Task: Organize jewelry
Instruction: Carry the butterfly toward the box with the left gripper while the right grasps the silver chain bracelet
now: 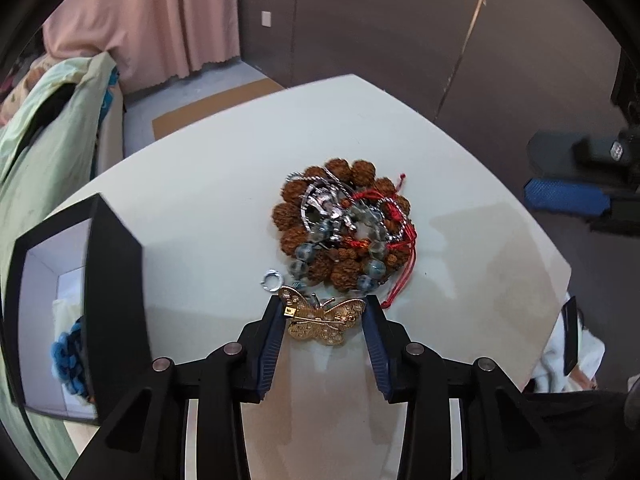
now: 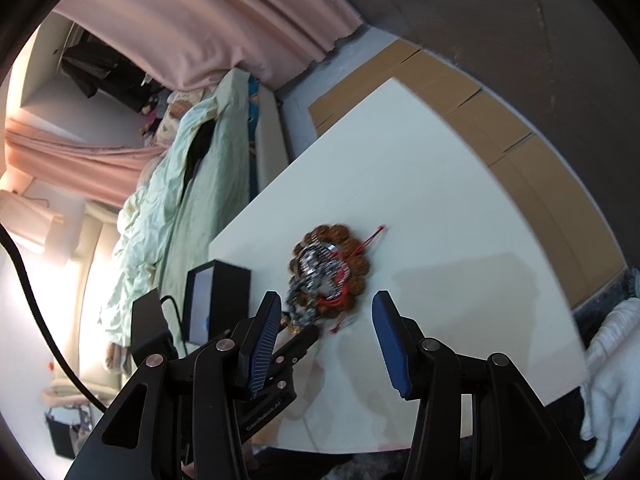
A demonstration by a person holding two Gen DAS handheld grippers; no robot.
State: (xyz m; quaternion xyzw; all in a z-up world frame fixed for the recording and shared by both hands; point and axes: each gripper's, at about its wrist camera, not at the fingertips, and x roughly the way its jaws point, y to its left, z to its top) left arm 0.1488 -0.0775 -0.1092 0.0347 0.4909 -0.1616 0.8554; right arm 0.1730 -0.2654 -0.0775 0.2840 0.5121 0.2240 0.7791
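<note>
A gold butterfly brooch (image 1: 320,320) lies on the white table (image 1: 200,200), just in front of a tangled pile of jewelry (image 1: 344,224): brown seed beads, silver chains, glass beads and red cord. My left gripper (image 1: 324,304) is shut on the brooch, one blue pad against each wing tip. A small silver ring (image 1: 272,280) sits beside the left finger. In the right wrist view my right gripper (image 2: 326,300) hangs open and holds nothing, above the table short of the pile (image 2: 330,272). The left gripper's fingers (image 2: 298,340) show low beside it.
An open black box (image 1: 116,280) with a white inside stands at the table's left edge; something blue (image 1: 68,360) lies in it. A bed with pale green bedding (image 2: 168,208) is beyond that edge. Cardboard (image 2: 500,128) covers the floor behind the table.
</note>
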